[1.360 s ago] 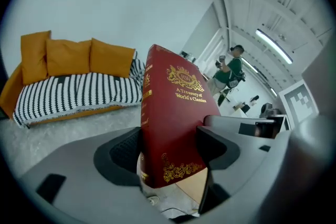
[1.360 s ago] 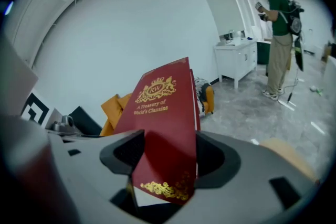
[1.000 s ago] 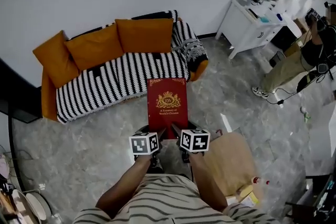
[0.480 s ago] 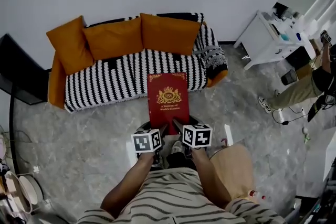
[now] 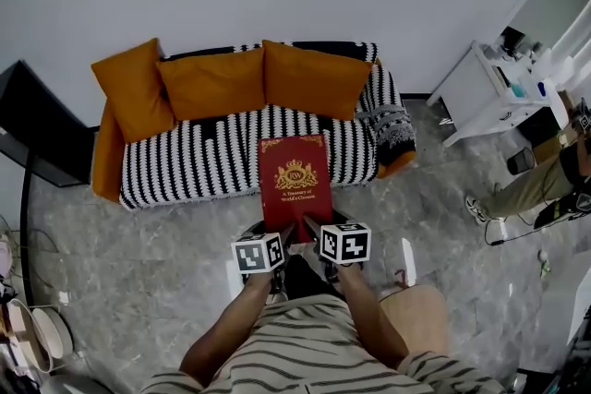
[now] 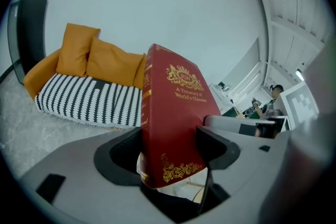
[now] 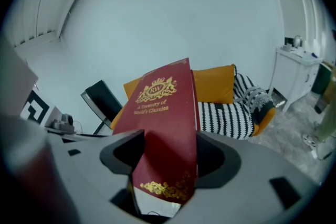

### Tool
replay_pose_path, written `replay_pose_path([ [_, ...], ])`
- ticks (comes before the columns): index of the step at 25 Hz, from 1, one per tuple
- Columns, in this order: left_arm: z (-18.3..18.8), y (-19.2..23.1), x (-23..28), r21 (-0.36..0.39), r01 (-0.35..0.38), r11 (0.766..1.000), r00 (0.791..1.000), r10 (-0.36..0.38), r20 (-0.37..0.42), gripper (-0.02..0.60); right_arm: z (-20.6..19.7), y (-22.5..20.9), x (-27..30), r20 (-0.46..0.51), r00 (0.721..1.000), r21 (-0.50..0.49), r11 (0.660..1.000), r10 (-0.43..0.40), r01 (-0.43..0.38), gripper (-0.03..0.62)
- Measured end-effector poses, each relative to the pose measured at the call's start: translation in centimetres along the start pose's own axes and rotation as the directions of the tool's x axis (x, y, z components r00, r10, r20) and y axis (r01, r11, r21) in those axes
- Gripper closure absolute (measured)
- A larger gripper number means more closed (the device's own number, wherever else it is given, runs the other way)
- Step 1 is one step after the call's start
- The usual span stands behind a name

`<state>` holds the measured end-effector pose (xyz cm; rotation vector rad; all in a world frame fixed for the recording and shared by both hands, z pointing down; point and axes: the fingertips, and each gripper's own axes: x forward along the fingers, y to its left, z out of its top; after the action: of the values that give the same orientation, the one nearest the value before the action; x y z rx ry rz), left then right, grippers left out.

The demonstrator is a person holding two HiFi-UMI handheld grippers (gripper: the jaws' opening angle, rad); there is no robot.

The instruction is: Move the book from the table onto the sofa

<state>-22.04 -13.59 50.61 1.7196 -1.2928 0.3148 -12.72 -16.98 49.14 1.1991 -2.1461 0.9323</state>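
**Head view first: both tongs clamped on the red book (image 5: 295, 183), right in front of the sofa (image 5: 194, 163)**

Head view: so the person in the striped shirt (image 5: 305, 346) is standing on the grey marbled floor (image 5: 157, 254), facing the sofa. The book is held out in the air, cover up, gold crest showing. From up here its far end overlaps the front edge of the black-and-white striped seat, and the rest hangs over the floor. It's not resting on the sofa as far as I can tell. The left gripper (image 5: 284, 233) and right gripper (image 5: 310, 226) sit side by side on the book's near edge, marker cubes almost touching. Three orange cushions (image 5: 217, 83) lean along the sofa back. Off to the right there's a white table (image 5: 489, 92) with bits on top, and another person (image 5: 545, 185) near it at the frame's edge.

Left gripper view: the jaws are squeezed onto the book's near corner, one on each face. The spine side faces this camera and the book sticks up and away from the jaws. The sofa sits behind it on the left, and the white table is in the distance on the right.

Right gripper view: same deal on the other near corner, with the jaws pinched tight on the cover and back. You can read "A Treasury of World's Classics" under the crest. The sofa's striped arm and an orange cushion peek out behind the book.
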Motion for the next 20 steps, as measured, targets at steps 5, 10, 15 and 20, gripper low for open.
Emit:
replay_pose_path([
  [5, 4.9, 0.7, 4.1, -0.017, -0.017, 1.000, 1.000, 0.017, 0.000, 0.256, 4.8, -2.2, 4.1, -0.019, 1.000, -0.015, 1.000, 0.018, -0.018, 0.296],
  [10, 10.7, 1.3, 8.7, -0.030, -0.031, 0.999, 0.999, 0.032, 0.005, 0.256, 10.5, -4.7, 8.6, -0.037, 0.999, -0.022, 0.999, 0.038, -0.039, 0.296],
  [15, 15.1, 2.2, 13.3, -0.051, -0.040, 0.998, 0.999, 0.040, -0.007, 0.257, 14.9, -7.0, 13.0, -0.057, 0.997, -0.036, 0.998, 0.052, -0.054, 0.296],
  [20, 17.8, 3.8, 15.5, -0.061, -0.044, 0.997, 0.999, 0.043, -0.029, 0.256, 17.1, -7.5, 16.0, -0.073, 0.996, -0.032, 0.998, 0.053, -0.056, 0.296],
])
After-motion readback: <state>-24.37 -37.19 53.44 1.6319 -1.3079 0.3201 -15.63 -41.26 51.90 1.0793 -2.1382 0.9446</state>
